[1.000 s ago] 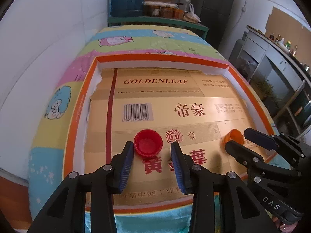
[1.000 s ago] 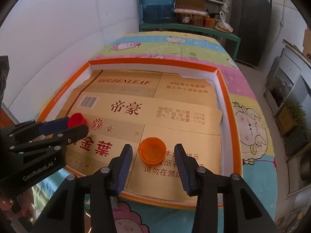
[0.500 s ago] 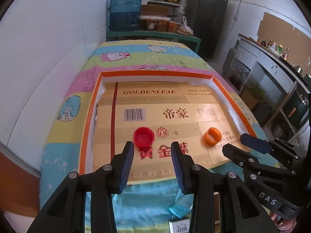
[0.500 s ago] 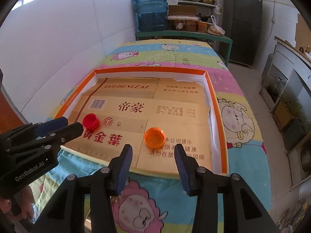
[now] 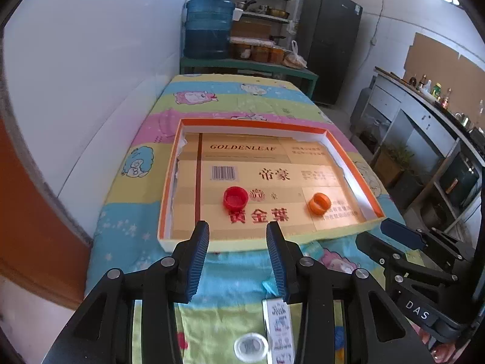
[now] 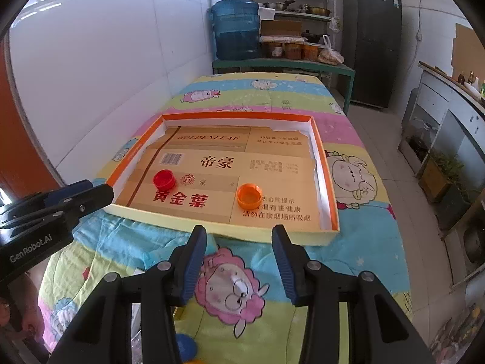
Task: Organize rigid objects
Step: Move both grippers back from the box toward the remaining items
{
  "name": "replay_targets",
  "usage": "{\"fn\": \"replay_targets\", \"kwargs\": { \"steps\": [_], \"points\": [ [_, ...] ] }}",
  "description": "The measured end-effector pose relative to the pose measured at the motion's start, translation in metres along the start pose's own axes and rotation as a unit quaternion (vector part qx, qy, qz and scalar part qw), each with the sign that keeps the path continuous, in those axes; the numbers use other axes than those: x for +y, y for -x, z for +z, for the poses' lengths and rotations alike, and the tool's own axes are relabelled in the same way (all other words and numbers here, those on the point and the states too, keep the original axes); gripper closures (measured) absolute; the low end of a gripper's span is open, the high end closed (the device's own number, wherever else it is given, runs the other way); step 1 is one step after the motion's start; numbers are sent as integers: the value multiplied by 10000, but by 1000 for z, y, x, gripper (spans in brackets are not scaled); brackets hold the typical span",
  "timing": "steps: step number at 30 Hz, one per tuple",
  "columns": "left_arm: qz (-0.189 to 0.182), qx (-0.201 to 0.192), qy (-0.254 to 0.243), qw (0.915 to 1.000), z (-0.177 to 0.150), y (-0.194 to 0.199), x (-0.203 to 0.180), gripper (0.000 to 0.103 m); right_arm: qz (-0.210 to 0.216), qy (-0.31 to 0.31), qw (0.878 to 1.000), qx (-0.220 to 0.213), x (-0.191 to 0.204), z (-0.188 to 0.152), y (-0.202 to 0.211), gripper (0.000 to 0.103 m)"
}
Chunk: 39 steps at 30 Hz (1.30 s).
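Both grippers (image 5: 238, 236) (image 6: 239, 239) gape empty before the tray (image 5: 342, 151) lettered "GOLDENLEAF".

"GOLDENLEAF" on the cardboard liner (image 5: 272, 163); "DAS" on the right gripper (image 5: 391, 236).

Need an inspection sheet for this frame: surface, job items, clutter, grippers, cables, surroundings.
Surface: cartoon-print quilt over a table, carrying a shallow orange-rimmed box lid lined with flattened cardboard.
Job's things: red plastic bottle cap and orange plastic bottle cap, both open side up on the cardboard, apart from each other.
Clutter: clear round lid and a small printed packet on the quilt near the camera.
Grippers: left gripper and right gripper both open, empty, short of the box's near edge.
Cables: a wire down the far wall.
Surroundings: blue water jug, shelves, dark fridge.
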<state>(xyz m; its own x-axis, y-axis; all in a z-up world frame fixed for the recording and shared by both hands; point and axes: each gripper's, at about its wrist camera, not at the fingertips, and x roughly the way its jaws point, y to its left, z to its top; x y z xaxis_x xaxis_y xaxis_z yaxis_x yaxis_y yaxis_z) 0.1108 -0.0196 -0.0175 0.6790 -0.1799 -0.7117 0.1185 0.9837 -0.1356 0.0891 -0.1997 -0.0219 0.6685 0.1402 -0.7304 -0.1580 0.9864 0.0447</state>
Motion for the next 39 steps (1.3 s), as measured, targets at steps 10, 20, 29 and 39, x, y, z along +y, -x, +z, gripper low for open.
{"fn": "replay_targets", "kwargs": {
  "steps": [10,20,29,39],
  "points": [
    [-592,-1,-276,9979,-22,37,-17,62,-50,-72,10000,-22,0,-23,28,58],
    [-352,-2,-227,9991,-46,52,-12,62,-77,-45,10000,-12,6,-45,49,58],
    [-253,-119,-286,9992,-64,64,-7,62,-37,-5,10000,71,13,-65,59,58],
    [-212,-183,-147,9995,-77,71,8,62,440,195,9983,321,54,-92,59,58]
  ]
}}
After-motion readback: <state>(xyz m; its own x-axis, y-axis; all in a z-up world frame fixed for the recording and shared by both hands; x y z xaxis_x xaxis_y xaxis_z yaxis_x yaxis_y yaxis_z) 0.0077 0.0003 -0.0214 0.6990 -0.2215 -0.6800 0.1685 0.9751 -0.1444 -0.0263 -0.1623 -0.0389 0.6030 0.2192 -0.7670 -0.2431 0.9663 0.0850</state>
